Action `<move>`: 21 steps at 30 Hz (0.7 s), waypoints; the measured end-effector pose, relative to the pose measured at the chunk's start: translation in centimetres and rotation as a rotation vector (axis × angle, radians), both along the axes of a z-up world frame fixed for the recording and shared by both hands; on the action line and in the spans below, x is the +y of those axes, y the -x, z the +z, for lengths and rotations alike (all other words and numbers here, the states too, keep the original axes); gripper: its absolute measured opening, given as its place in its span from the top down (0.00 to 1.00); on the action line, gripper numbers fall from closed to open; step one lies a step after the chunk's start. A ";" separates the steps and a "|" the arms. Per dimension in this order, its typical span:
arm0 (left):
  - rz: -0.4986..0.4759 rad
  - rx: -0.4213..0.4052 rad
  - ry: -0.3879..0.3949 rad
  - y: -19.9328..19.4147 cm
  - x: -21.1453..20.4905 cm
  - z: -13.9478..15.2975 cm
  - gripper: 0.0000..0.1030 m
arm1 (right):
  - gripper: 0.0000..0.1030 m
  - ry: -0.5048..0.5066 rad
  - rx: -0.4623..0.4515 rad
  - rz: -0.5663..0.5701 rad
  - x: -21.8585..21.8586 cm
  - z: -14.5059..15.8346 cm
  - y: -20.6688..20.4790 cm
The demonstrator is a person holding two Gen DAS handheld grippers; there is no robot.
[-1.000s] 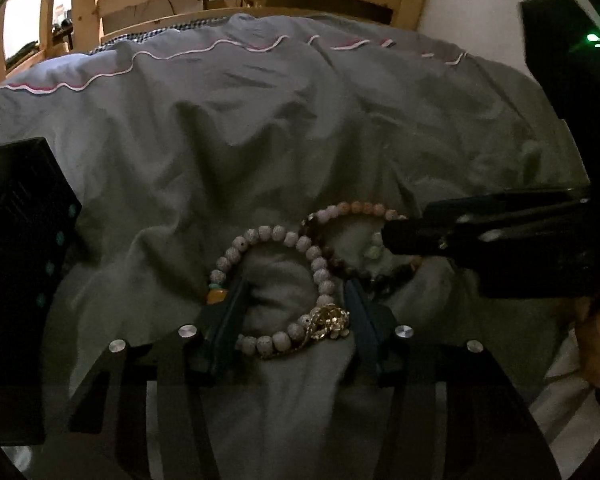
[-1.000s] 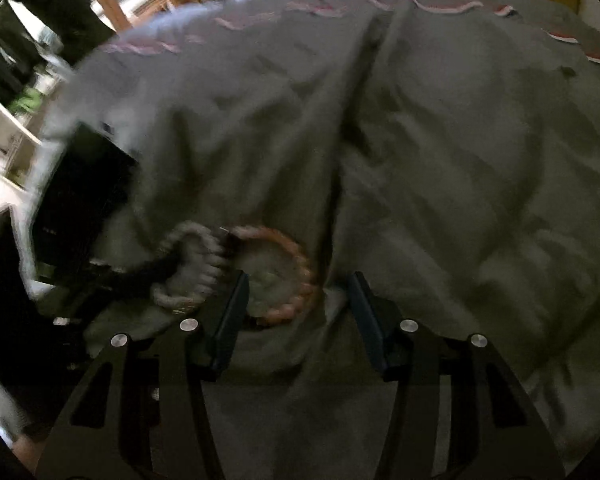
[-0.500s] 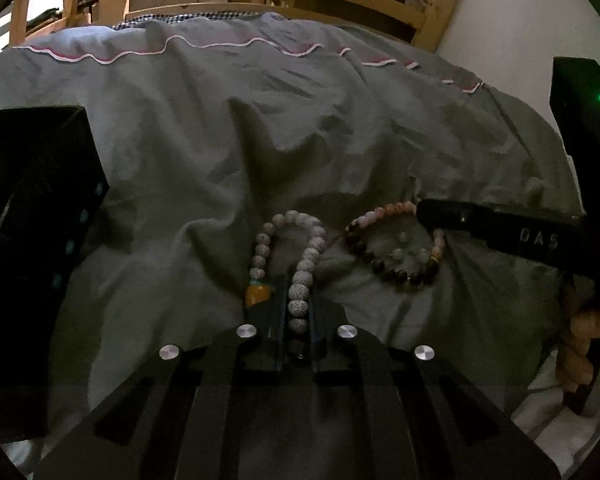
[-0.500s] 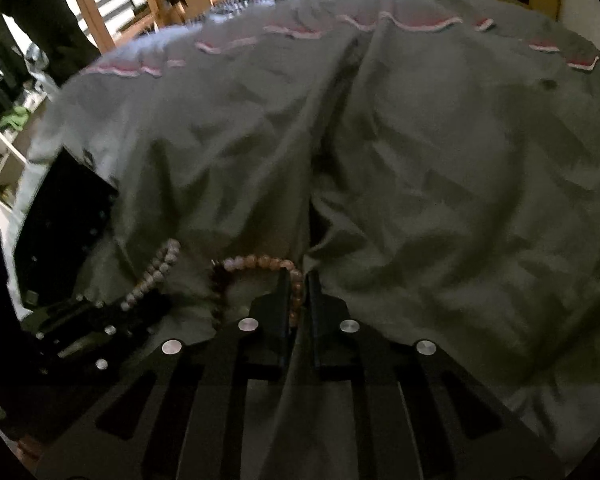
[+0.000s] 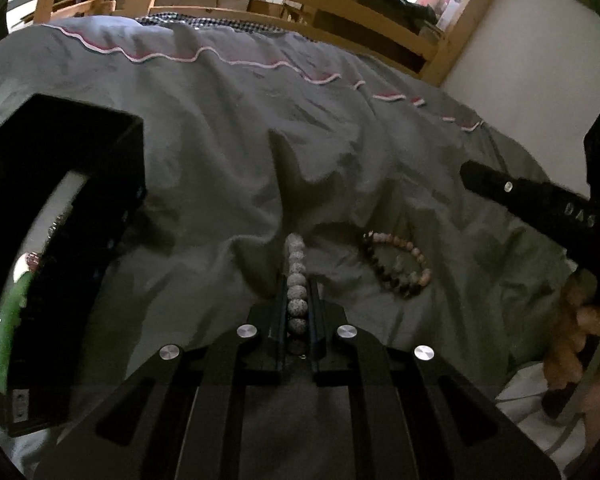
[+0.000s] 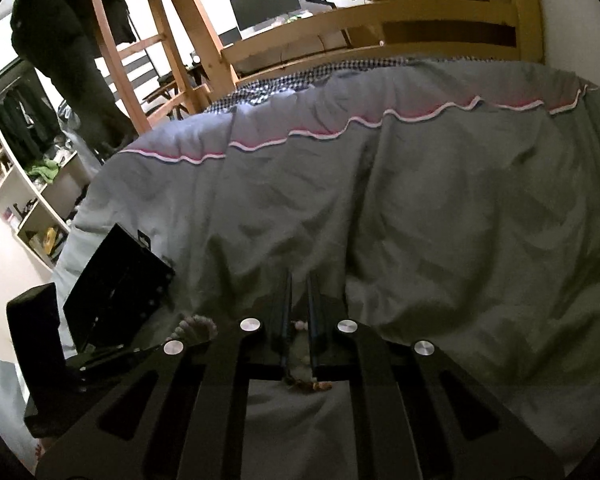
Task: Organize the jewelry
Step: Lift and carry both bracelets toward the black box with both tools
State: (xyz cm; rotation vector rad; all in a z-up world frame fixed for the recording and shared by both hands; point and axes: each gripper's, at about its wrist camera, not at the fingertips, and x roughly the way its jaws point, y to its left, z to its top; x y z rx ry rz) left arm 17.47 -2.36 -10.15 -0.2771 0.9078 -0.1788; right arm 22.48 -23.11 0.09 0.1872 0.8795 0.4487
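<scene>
My left gripper (image 5: 297, 286) is shut on a white speckled bead bracelet (image 5: 296, 276), lifted above the grey duvet (image 5: 220, 152). A pink and dark bead bracelet (image 5: 396, 266) lies on the duvet to its right. My right gripper (image 5: 466, 174) hangs above that bracelet in the left wrist view. In the right wrist view the right gripper (image 6: 299, 280) has its jaws nearly together with nothing clearly between them; the pink bracelet (image 6: 306, 384) shows below. An open black jewelry box (image 5: 64, 216) stands at the left, also in the right wrist view (image 6: 116, 288).
A wooden bed frame (image 5: 300, 4) runs behind the duvet. A white wall (image 5: 540, 52) is at the right. The left gripper body (image 6: 40, 344) shows low left in the right wrist view. Shelves (image 6: 28, 184) stand far left.
Both grippers closed, then rose. The left lifted the white bracelet off the duvet. The right came up and away, and the pink bracelet stayed on the duvet.
</scene>
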 end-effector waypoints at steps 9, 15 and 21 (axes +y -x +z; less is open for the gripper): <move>0.018 -0.054 0.017 0.5 1.0 2.6 0.92 | 0.92 0.015 0.032 0.044 1.2 -0.8 -0.2; 0.047 -0.075 0.024 0.8 2.0 3.7 0.92 | 0.91 0.050 0.080 0.106 2.3 -2.0 -0.2; 0.054 -0.090 0.022 0.9 2.4 4.3 0.92 | 0.42 0.206 0.129 0.183 4.9 -4.9 0.0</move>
